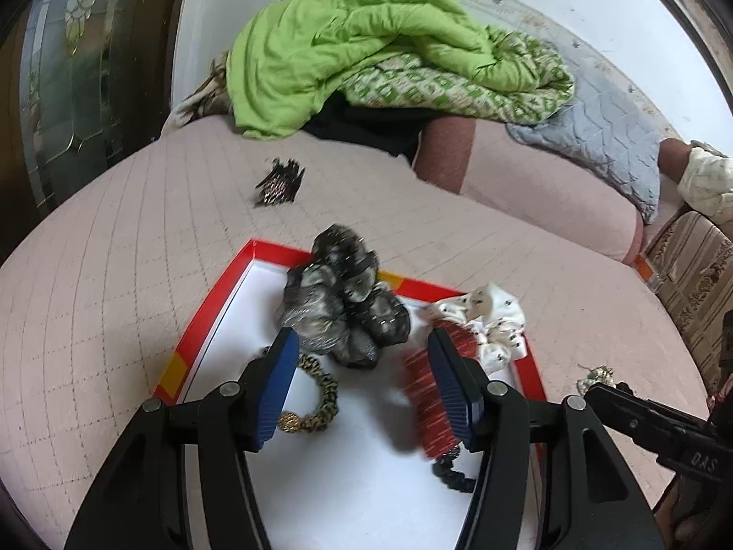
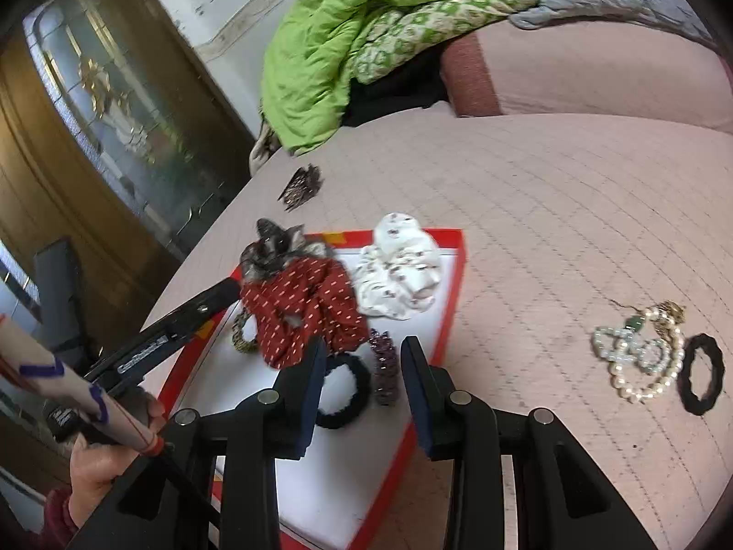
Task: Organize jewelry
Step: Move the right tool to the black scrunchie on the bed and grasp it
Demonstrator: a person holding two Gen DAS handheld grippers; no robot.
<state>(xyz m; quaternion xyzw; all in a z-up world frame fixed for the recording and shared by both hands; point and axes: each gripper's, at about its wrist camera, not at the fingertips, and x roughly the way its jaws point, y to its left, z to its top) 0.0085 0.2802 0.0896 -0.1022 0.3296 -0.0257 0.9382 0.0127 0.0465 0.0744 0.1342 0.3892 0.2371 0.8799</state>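
A red-rimmed white tray [image 1: 201, 321] [image 2: 451, 275] lies on the pink quilted bed. In it lie a grey scrunchie [image 1: 343, 302] [image 2: 275, 247], a red dotted scrunchie [image 1: 423, 394] [image 2: 307, 311], a white scrunchie [image 1: 490, 321] [image 2: 403, 270], a gold-black hair tie [image 1: 316, 394], a black hair tie [image 2: 343, 389] and a purple clip [image 2: 382, 366]. My left gripper [image 1: 362, 389] is open above the tray, the red scrunchie blurred beside its right finger. My right gripper [image 2: 362, 389] is open and empty over the tray's near edge. A pearl necklace [image 2: 641, 353] and a black hair band [image 2: 701, 373] lie on the bed to the right.
A dark hair claw [image 1: 279, 181] [image 2: 302, 185] lies on the bed beyond the tray. A green blanket [image 1: 366, 46] [image 2: 366, 23] and grey pillow [image 1: 609, 142] are piled at the back. A glass-panelled wooden door [image 2: 114, 114] stands left.
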